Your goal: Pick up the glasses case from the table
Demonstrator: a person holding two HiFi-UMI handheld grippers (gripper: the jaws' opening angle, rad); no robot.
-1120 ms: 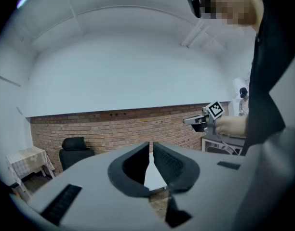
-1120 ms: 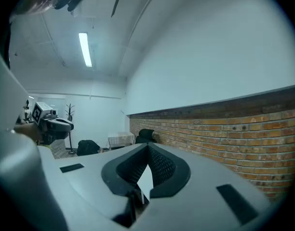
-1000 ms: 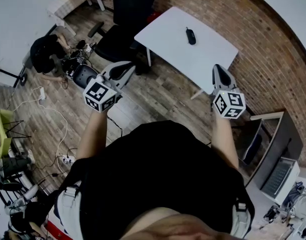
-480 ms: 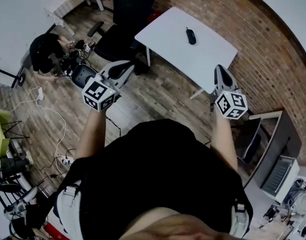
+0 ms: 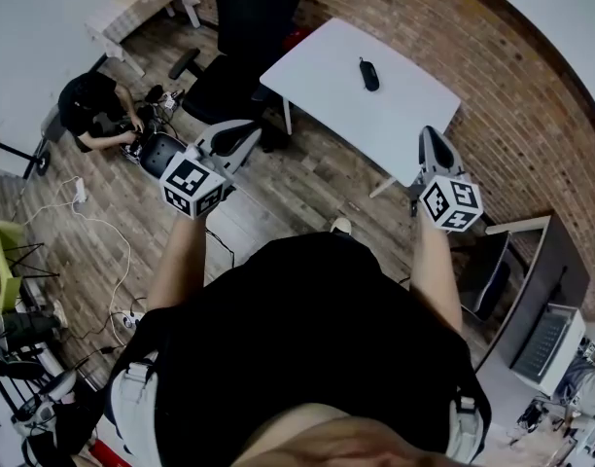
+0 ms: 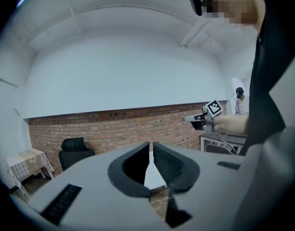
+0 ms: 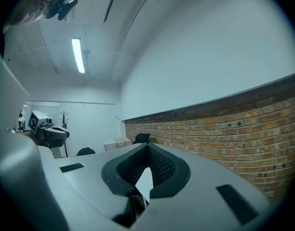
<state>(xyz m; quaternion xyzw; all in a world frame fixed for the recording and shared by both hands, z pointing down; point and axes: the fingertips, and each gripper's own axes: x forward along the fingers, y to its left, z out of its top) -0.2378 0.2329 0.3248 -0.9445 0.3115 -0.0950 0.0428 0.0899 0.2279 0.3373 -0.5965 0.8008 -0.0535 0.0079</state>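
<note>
A: Gripper status?
B: Both are up in front of the black-shirted torso, over the wood floor (image 5: 307, 178). The left gripper (image 5: 251, 126) has its fingers drawn together with only a hairline slit at the tips and nothing in it. The right gripper (image 5: 429, 132) has its tips pressed together, also empty.
A: Glasses case?
B: The dark glasses case (image 5: 369, 74) lies flat on the white table (image 5: 322, 81), about mid-top and a bit toward the far long edge. It's lying alone, well apart from both grippers. The right gripper shows just off the table's right corner, and the left is short of the near edge.
A: Beyond that?
B: There's a black office chair (image 5: 241, 27) at the table's left end, a person crouching on the floor (image 5: 93, 105) at far left, and a brick wall (image 5: 531, 115) behind the table.
</note>
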